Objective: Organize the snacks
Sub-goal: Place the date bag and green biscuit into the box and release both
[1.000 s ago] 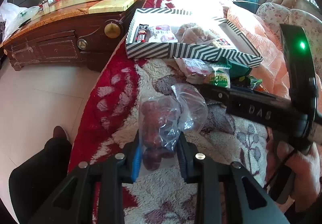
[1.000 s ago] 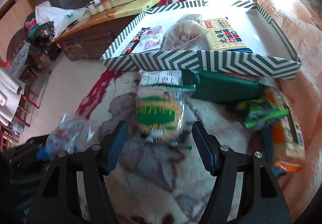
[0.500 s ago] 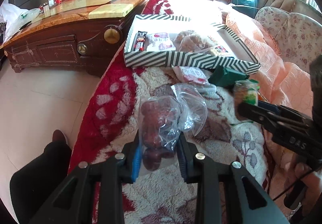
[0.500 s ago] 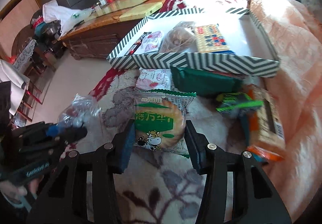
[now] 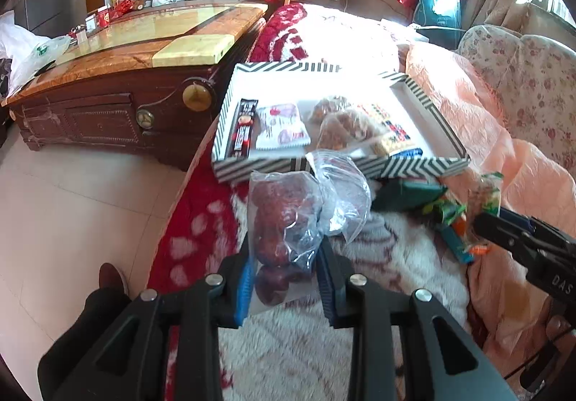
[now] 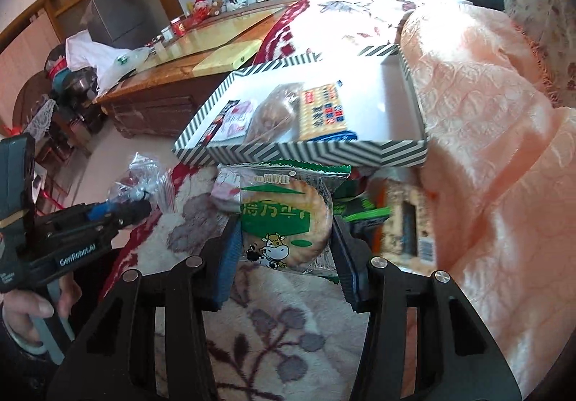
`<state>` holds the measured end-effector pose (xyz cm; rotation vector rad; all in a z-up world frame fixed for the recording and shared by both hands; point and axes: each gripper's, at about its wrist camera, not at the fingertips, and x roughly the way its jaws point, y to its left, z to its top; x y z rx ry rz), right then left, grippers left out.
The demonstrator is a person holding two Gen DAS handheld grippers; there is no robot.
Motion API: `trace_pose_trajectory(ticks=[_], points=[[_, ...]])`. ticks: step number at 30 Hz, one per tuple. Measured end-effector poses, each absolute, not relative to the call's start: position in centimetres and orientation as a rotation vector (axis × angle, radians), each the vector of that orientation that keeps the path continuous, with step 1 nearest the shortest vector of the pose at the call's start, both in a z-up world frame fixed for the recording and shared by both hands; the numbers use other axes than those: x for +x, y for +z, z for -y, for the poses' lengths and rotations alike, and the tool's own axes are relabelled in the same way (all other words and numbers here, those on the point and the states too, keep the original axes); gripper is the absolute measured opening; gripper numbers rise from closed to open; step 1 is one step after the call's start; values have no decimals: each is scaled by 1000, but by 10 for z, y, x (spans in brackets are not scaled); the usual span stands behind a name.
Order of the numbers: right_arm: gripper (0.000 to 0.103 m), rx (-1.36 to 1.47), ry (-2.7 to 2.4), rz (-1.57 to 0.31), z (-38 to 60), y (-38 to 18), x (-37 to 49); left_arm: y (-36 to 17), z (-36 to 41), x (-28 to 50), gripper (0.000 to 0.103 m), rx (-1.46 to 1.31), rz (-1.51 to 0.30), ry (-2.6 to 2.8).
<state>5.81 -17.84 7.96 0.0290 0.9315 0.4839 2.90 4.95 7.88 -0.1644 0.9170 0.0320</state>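
Left gripper (image 5: 282, 280): I hold it closed on the date bag, both pads pressed into the bag's lower part, on my side of the box's near wall.
Date bag (image 5: 284, 221): clear zip bag of dark red dates, standing upright between my left fingers; its loose, crumpled top flops to the right and reaches the box's near wall in the left wrist view. From the right wrist it shows as a crinkled clear bag (image 6: 144, 178) at the left gripper's tip (image 6: 138, 208).
Right gripper (image 6: 284, 253): I hold it clamped on the biscuit pack, one pad on each side, just on my side of the box.
Biscuit pack (image 6: 284, 217): clear wrapper with green bands, white characters and a small cartoon cow, a round pale biscuit inside; held upright, its toothed green top edge just under the box's near wall in this view.
Box (image 5: 406, 169): shallow tray with black-and-white striped walls and a white floor, lying on the blanket. Inside, from its left wall: a dark stick pack (image 5: 244, 129), a white-and-pink pack (image 5: 282, 127), a clear bag of brown snacks (image 5: 342, 120), a yellow cracker pack (image 6: 322, 111). Its right part is bare white.
Loose snacks: a green pack (image 5: 406, 192) and a pink-white pack (image 6: 225, 190) lie against the box's near wall; an orange pack (image 6: 406, 224) is blurred, right of the biscuit pack.
Blanket (image 6: 273, 329): cream plush with red and grey flowers, under the box.
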Motion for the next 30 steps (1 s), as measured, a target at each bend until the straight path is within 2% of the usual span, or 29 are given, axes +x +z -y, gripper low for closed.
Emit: trace_pose_trajectory(ticks=[19, 30], points=[[47, -51, 455, -868, 183, 104, 134, 92, -56, 128, 33, -127, -886, 44], [47, -93, 377, -954, 178, 68, 208, 53, -54, 183, 33, -166, -988, 59]])
